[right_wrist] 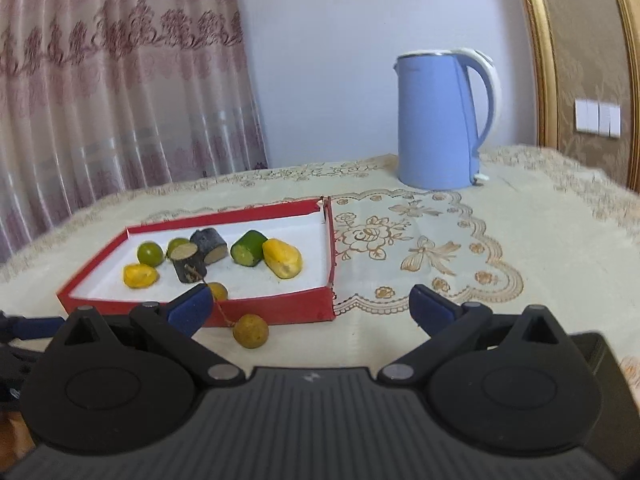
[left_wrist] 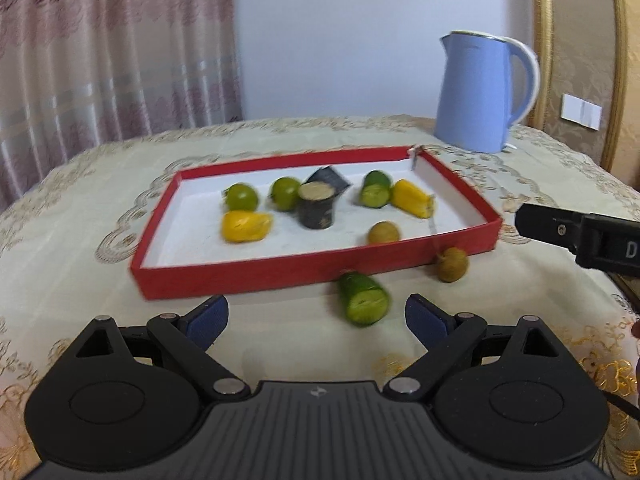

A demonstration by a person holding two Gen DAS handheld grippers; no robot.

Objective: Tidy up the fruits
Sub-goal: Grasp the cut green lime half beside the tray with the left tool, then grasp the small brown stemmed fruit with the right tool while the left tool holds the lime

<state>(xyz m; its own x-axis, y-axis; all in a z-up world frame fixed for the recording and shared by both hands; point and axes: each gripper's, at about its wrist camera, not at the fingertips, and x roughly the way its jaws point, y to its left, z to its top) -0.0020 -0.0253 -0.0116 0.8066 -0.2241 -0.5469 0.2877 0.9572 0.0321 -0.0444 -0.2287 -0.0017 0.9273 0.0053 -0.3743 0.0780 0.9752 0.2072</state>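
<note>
Left gripper (left_wrist: pixel 316 322) wide apart, nothing between jaws – cucumber piece (left_wrist: pixel 363 299) lies on tablecloth (left_wrist: pixel 100 200) just ahead, lower centre of frame. Right gripper (right_wrist: pixel 306 311) also spread wide, empty. Red tray (left_wrist: pixel 240 278) mid-frame holds limes, yellow fruit, dark log pieces. One brown fruit (right_wrist: pixel 251 330) sits outside tray's front wall – second (left_wrist: pixel 383 233) inside. Blue kettle (right_wrist: pixel 438 120) upper right.

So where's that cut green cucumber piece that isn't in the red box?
In the left wrist view, the cucumber piece lies on the tablecloth just outside the red box's near wall, left of a small brownish fruit.
</note>
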